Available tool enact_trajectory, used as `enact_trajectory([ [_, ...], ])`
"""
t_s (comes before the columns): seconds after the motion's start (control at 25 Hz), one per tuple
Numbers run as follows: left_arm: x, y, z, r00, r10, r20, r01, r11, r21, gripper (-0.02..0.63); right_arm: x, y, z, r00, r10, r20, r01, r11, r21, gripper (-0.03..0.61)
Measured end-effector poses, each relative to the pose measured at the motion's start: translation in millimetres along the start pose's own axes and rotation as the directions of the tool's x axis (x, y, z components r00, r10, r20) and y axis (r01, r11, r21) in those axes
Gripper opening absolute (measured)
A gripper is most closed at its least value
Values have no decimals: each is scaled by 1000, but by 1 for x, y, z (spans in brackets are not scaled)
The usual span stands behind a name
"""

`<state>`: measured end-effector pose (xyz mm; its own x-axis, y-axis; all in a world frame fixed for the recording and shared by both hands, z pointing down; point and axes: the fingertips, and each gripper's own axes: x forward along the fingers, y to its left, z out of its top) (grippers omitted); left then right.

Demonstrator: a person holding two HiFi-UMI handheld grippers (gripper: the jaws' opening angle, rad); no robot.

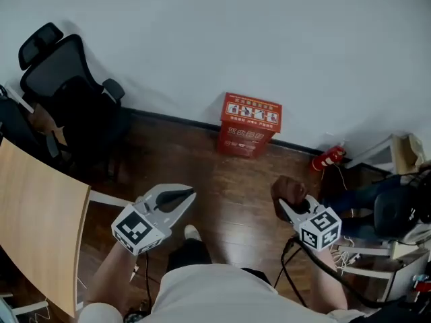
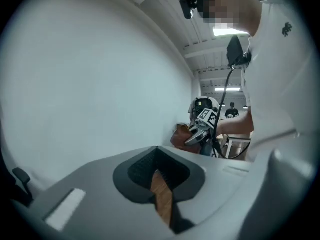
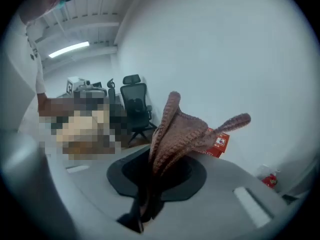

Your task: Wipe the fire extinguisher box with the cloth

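The red fire extinguisher box (image 1: 250, 125) stands on the wood floor against the white wall; it also shows behind the cloth in the right gripper view (image 3: 220, 144). My right gripper (image 1: 288, 208) is shut on a brown knitted cloth (image 1: 287, 188), held well short of the box, to its right. The cloth (image 3: 181, 131) sticks up from between the jaws of that gripper (image 3: 149, 186). My left gripper (image 1: 183, 196) hovers lower left of the box, its jaws together and holding nothing (image 2: 159, 183). From the left gripper view I see the right gripper (image 2: 199, 133) and cloth (image 2: 179, 137).
A red fire extinguisher (image 1: 328, 158) lies on the floor by the wall, right of the box. A black office chair (image 1: 65, 79) stands at the back left, a wooden tabletop (image 1: 37, 224) at the left. White frames and cables (image 1: 367, 258) crowd the right.
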<state>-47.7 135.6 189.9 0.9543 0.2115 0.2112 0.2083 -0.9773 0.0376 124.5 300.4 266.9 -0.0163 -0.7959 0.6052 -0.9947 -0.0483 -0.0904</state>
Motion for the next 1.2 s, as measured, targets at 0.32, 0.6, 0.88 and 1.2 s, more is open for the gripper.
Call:
enact_trajectory([
  [0.32, 25, -207, 20, 999, -49, 2, 49, 998, -25, 0, -148, 55, -91, 994, 65, 89, -65, 998, 4, 54],
  [0.6, 0, -298, 35, 996, -89, -27, 89, 996, -1, 0, -227, 101, -122, 985, 62, 159, -57, 998, -35, 53],
  [0.88, -33, -295, 34, 997, -78, -23, 78, 997, 17, 0, -231, 147, -114, 977, 29, 210, -24, 999, -27, 52],
  [1.2, -77, -271, 19, 997, -81, -6, 81, 997, 2, 0, -204, 194, -72, 979, 39, 201, -17, 994, -111, 52],
])
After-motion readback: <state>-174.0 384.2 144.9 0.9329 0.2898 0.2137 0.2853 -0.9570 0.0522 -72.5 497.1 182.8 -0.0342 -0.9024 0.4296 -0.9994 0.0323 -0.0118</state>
